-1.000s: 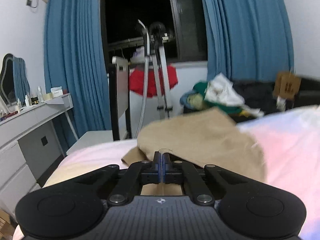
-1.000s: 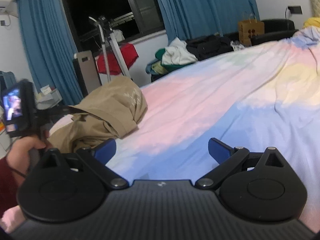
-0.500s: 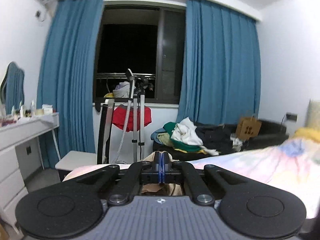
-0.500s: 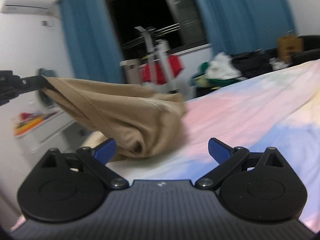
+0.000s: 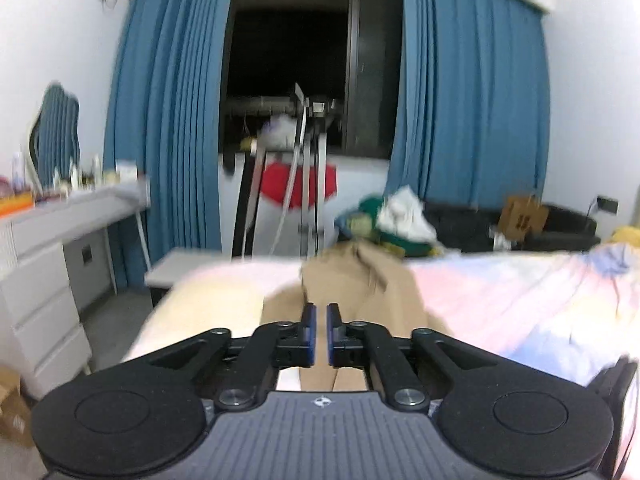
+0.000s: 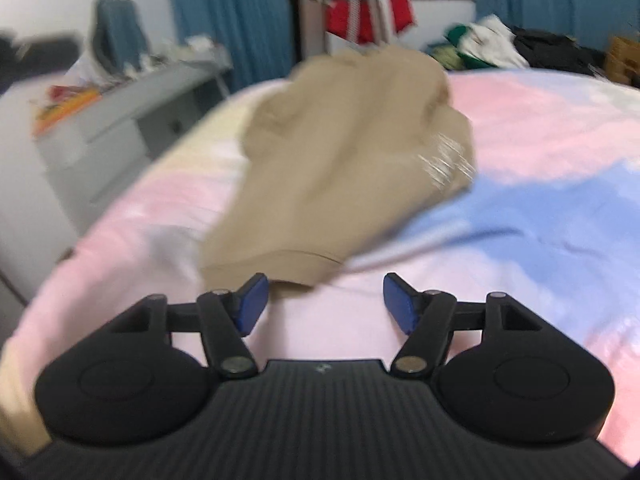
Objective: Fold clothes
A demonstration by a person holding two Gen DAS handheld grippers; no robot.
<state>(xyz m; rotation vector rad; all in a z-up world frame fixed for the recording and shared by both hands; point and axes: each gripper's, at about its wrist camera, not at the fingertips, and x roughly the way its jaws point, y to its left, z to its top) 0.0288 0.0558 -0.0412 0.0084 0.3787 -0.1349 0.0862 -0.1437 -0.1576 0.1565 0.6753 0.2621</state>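
The garment (image 6: 352, 160) has dropped from the air onto the bed (image 6: 540, 240), bunched near its left edge. Our left gripper (image 5: 319, 334) has parted slightly, releasing it; our right gripper (image 6: 324, 304), spread wide, faces the hem to take it.

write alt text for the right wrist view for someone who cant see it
The open right gripper hovers over a pastel bedspread, its blue-tipped fingers empty, just short of the hem of a crumpled tan garment lying on the bed. Blue curtains and a clothes pile blur behind.
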